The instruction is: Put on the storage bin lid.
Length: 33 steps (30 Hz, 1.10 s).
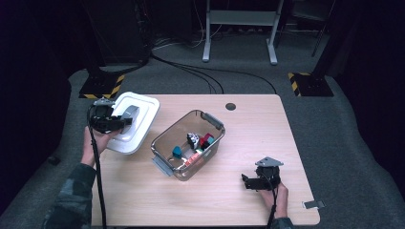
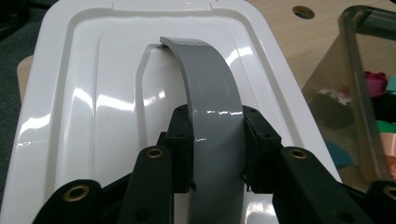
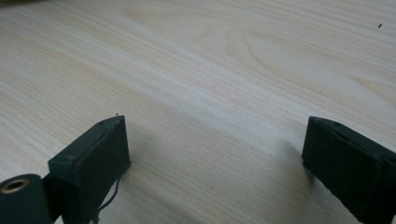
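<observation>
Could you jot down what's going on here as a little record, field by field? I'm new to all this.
Work in hand: lid off the box, held at the table's left edge
Left gripper: shut on the lid's grey handle
White lid: tilted, in the left gripper's grip
Clear box: open, mid-table, small coloured things inside
Right gripper: jaws apart, nothing between them, over bare wood
Table: pale wood, round hole near the far edge

The room around the wooden table [image 1: 248, 143] lies dark, lit from above. Glare streaks the glossy white lid [image 2: 84, 93] and its grey handle [image 2: 212, 112]. Near jaws look soft; the high view is grainy.
</observation>
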Motion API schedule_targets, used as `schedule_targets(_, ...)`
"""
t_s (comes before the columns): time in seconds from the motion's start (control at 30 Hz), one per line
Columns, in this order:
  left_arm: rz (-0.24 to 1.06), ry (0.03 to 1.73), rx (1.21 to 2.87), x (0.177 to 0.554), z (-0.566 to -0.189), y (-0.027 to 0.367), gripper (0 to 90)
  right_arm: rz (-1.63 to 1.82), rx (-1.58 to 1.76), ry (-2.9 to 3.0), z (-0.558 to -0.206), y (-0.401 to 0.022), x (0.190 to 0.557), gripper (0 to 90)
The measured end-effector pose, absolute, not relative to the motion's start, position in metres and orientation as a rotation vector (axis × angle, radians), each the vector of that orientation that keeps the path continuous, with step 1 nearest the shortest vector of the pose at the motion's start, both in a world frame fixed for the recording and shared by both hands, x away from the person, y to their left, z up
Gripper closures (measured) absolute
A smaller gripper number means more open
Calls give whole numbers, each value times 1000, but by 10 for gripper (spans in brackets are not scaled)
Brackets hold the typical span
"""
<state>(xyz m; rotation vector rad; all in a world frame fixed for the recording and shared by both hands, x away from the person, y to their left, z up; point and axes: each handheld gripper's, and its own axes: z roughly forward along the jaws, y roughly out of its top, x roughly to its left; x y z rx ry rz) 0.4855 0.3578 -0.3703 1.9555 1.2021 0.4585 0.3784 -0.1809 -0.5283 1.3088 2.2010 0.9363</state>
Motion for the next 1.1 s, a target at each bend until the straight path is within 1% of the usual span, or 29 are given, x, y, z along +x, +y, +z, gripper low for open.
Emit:
schedule_targets(0.23, 446, 1117, 1984, 482, -351, 337, 680, 936, 1309, 2201, -528, -181, 378, 63)
schedule_targets(0.53, 396, 1030, 2003, 476, -332, 304, 680, 936, 1309, 2200, -528, -181, 378, 63)
schedule_targets(0.87, 336, 953, 2076, 474, -335, 261, 679, 935, 1306, 2200, -528, -181, 378, 63)
schedule_targets(1.1, 255, 899, 2114, 474, -347, 229, 679, 935, 1309, 2198, -528, -181, 378, 63)
